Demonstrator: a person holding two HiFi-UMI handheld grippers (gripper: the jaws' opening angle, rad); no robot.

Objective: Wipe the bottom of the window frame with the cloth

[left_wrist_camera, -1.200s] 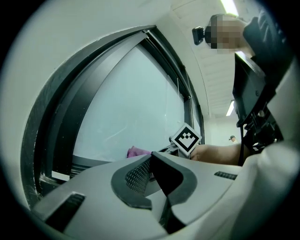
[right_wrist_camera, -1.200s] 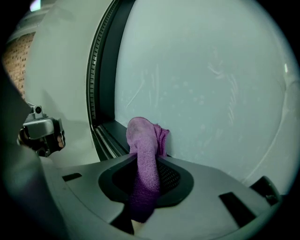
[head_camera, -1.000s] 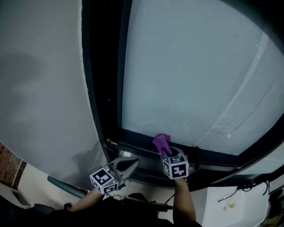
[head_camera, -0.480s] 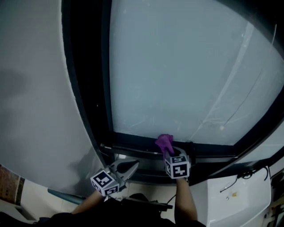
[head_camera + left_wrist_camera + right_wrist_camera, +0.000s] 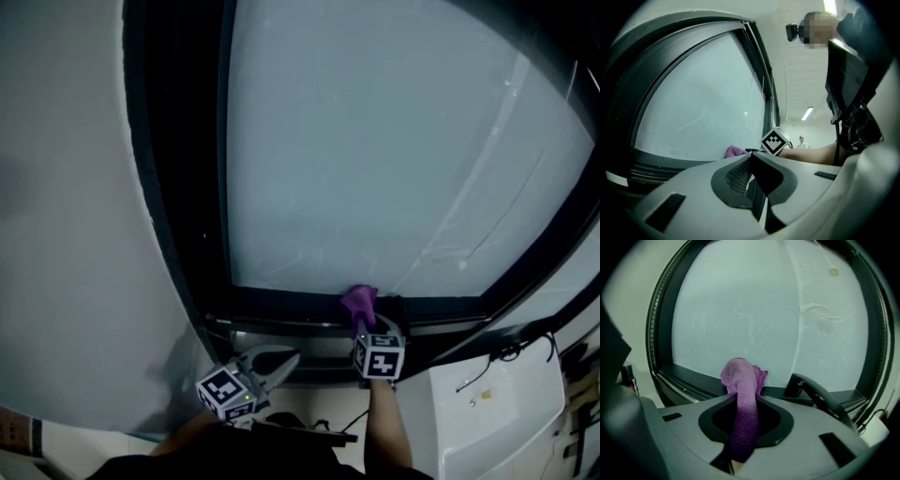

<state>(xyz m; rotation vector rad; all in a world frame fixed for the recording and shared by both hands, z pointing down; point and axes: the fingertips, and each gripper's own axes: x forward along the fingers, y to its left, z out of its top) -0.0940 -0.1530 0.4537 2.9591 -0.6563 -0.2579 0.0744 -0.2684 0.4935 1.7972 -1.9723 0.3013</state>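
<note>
A purple cloth (image 5: 359,302) (image 5: 742,394) (image 5: 735,151) sticks out of my right gripper (image 5: 367,323) (image 5: 744,401), which is shut on it. The cloth's bunched tip rests on the dark bottom rail of the window frame (image 5: 281,305) (image 5: 689,374), just left of a black window handle (image 5: 815,397). My left gripper (image 5: 281,360) (image 5: 752,180) hangs lower and to the left of the right one, below the frame. Its jaws are shut with nothing between them.
Frosted glass (image 5: 375,141) fills the window above the rail. A grey wall (image 5: 66,234) lies to the left of the dark side frame (image 5: 173,187). A white unit (image 5: 487,412) with a cable stands at the lower right. A monitor (image 5: 851,75) shows beside the left gripper.
My right gripper has slid a little to the right along the bottom rail with the cloth. The head view has shifted, and the left gripper has stayed low.
</note>
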